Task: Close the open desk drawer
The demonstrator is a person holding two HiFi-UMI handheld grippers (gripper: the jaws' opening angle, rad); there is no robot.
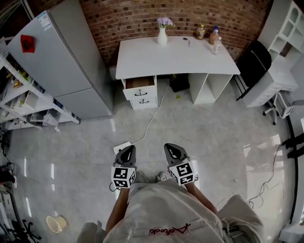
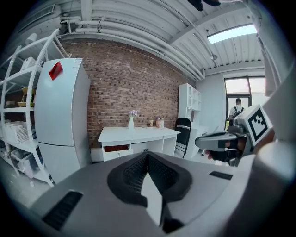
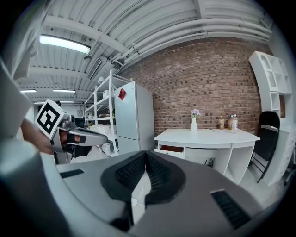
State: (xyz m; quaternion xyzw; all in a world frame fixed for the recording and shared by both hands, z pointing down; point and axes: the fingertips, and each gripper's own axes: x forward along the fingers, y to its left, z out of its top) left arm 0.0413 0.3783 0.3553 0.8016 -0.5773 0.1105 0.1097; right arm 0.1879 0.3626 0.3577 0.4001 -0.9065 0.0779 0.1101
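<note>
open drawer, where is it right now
In the head view the open drawer is the top one under the white desk at its left end, just right of the fridge.

Desk (image 1: 175, 59): far, against the brick wall (image 1: 204, 14).
Drawer (image 1: 139, 83): pulled out at the desk's left end, above a second drawer (image 1: 142, 100).
On desk: vase (image 1: 162, 35) far middle, bottles (image 1: 214, 35) far right.
Fridge (image 1: 61, 57): left of desk, with the shelving rack (image 1: 19, 95) further left.
Chair (image 1: 254, 61): right of desk.
Cable (image 1: 153, 116): on the floor, running from desk toward the near side.
Grippers: left gripper (image 1: 130, 147) and right gripper (image 1: 170, 145) side by side, near, well apart from desk.
</note>
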